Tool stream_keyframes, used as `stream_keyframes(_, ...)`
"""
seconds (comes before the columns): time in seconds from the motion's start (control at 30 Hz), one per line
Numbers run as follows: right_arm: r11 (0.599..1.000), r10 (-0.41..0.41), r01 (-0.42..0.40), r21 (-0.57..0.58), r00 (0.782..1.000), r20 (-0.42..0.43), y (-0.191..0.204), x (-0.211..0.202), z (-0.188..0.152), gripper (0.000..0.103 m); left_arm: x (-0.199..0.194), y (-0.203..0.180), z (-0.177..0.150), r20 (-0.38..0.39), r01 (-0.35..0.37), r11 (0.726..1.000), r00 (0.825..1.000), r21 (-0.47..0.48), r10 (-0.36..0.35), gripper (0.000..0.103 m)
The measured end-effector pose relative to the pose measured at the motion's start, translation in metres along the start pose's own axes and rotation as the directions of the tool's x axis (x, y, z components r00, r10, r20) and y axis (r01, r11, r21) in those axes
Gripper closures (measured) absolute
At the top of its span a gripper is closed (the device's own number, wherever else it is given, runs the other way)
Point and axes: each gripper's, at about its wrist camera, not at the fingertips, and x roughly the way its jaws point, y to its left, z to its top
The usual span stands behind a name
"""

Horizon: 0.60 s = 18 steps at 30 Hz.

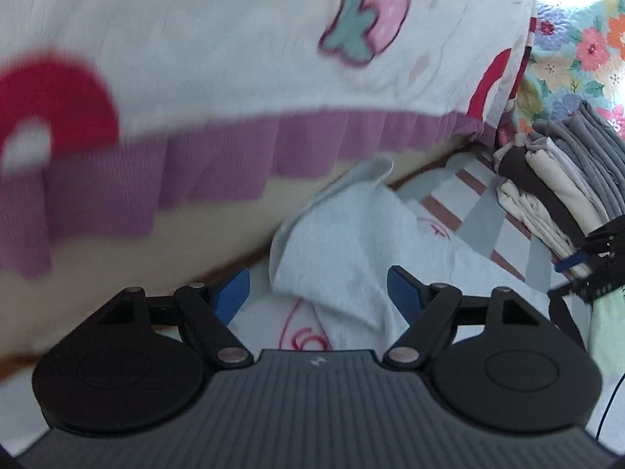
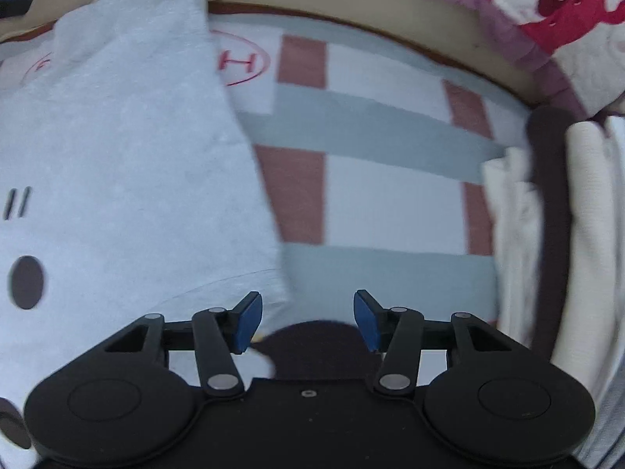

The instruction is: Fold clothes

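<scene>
A pale grey garment (image 2: 129,179) with dark printed marks lies on a checked mat (image 2: 390,195). In the left wrist view a folded part of it (image 1: 343,242) rises between and beyond my fingers. My left gripper (image 1: 318,293) is open, its blue pads either side of the cloth without closing on it. My right gripper (image 2: 308,320) is open and empty, just off the garment's right lower corner, over the mat and a dark patch (image 2: 312,344). The right gripper also shows at the left wrist view's right edge (image 1: 586,269).
A stack of folded clothes, white, brown and grey, stands at the right (image 1: 554,183) (image 2: 566,215). A bed with a white strawberry-print cover and purple frill (image 1: 234,78) runs along the far side. A floral cloth (image 1: 578,54) lies beyond.
</scene>
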Motion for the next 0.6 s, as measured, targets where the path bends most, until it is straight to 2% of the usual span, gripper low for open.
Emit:
stream_keyframes(0.03, 0.996, 0.067, -0.070, 0.049, 0.996, 0.062, -0.008, -0.003, 0.000, 0.046, 0.006, 0.001, -0.003, -0.009, -0.004, 1.000, 1.000, -0.013, 0.004, 0.025)
stream_keyframes(0.07, 0.981, 0.153, -0.167, 0.100, 0.979, 0.132, -0.015, -0.005, -0.001, 0.046, 0.016, 0.002, -0.004, -0.029, 0.002, 0.999, 1.000, -0.040, -0.003, 0.025)
stream_keyframes(0.1, 0.954, 0.236, -0.264, 0.144, 0.953, 0.188, -0.021, -0.005, -0.002, 0.046, 0.026, 0.003, -0.005, -0.048, 0.007, 0.998, 0.999, -0.067, -0.010, 0.025)
stream_keyframes(0.13, 0.926, 0.287, -0.328, 0.184, 0.932, 0.221, -0.025, -0.001, -0.003, 0.046, 0.037, 0.004, -0.005, -0.062, 0.007, 0.994, 0.998, -0.111, -0.014, 0.025)
stream_keyframes(0.2, 0.914, 0.294, -0.348, 0.209, 0.922, 0.250, -0.025, 0.005, -0.006, 0.046, 0.055, 0.002, -0.005, -0.063, 0.006, 0.988, 0.998, -0.156, -0.016, 0.036)
stream_keyframes(0.23, 0.921, 0.281, -0.336, 0.199, 0.924, 0.258, -0.023, 0.007, -0.007, 0.046, 0.057, -0.003, -0.005, -0.034, -0.004, 0.992, 0.999, -0.126, -0.001, 0.090)
stream_keyframes(0.27, 0.930, 0.262, -0.315, 0.191, 0.929, 0.261, -0.021, 0.010, -0.009, 0.045, 0.057, -0.009, -0.005, -0.002, -0.077, 0.994, 0.997, -0.081, 0.077, 0.102)
stream_keyframes(0.33, 0.939, 0.219, -0.277, 0.204, 0.938, 0.268, -0.018, 0.015, -0.013, 0.044, 0.055, -0.023, -0.003, 0.073, -0.223, 0.975, 0.972, 0.005, 0.222, 0.102)
stream_keyframes(0.37, 0.938, 0.196, -0.261, 0.228, 0.942, 0.273, -0.019, 0.017, -0.014, 0.044, 0.051, -0.032, -0.002, 0.145, -0.278, 0.958, 0.953, 0.071, 0.266, 0.102)
stream_keyframes(0.4, 0.929, 0.172, -0.252, 0.272, 0.943, 0.286, -0.023, 0.018, -0.017, 0.044, 0.051, -0.038, -0.002, 0.186, -0.308, 0.945, 0.940, 0.111, 0.284, 0.102)
stream_keyframes(0.47, 0.904, 0.144, -0.254, 0.343, 0.938, 0.315, -0.033, 0.017, -0.025, 0.044, 0.066, -0.047, -0.002, 0.153, -0.376, 0.911, 0.923, 0.170, 0.352, 0.101)
stream_keyframes(0.53, 0.890, 0.148, -0.266, 0.371, 0.937, 0.316, -0.041, 0.017, -0.028, 0.044, 0.080, -0.052, -0.003, 0.110, -0.410, 0.893, 0.912, 0.187, 0.395, 0.095)
stream_keyframes(0.6, 0.880, 0.146, -0.265, 0.394, 0.940, 0.307, -0.044, 0.010, -0.035, 0.044, 0.078, -0.057, -0.004, 0.075, -0.442, 0.887, 0.897, 0.136, 0.435, 0.077)
